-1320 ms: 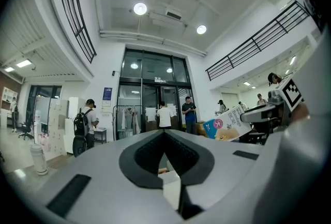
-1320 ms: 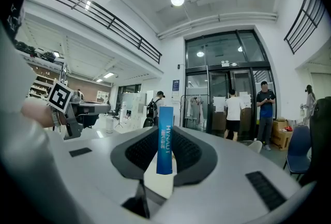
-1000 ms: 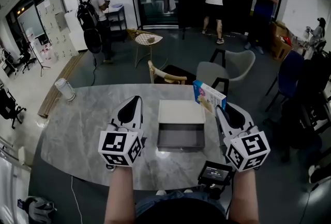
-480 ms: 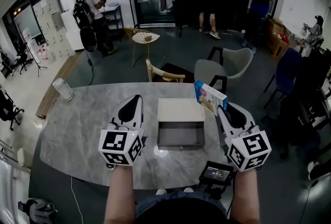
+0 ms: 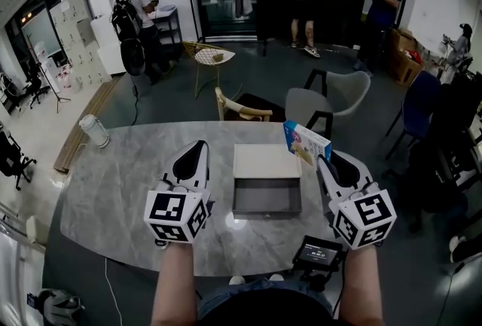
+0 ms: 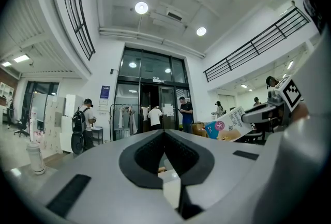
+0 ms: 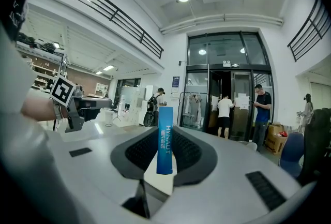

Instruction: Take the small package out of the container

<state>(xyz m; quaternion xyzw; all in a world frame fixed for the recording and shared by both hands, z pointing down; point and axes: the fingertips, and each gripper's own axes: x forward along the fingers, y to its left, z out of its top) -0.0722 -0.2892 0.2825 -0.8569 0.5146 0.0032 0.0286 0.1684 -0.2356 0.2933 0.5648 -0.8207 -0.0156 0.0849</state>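
A grey open container (image 5: 266,213) sits mid-table on the marble top (image 5: 113,196), with its pale lid (image 5: 265,161) lying flat just behind it. My right gripper (image 5: 318,160) is shut on a small blue-and-white package (image 5: 306,141), held up in the air to the right of the container. In the right gripper view the package (image 7: 165,137) stands upright between the jaws. My left gripper (image 5: 200,144) hovers left of the container with its jaws together and nothing in them. In the left gripper view the package (image 6: 231,123) shows far right.
A white cylinder (image 5: 94,130) stands at the table's far left edge. A small screen device (image 5: 318,251) sits at the front edge by my right arm. Chairs (image 5: 331,99) stand behind the table, and several people are farther back.
Both grippers and the held package keep nearly the same places. Only the people at the back have shifted a little.
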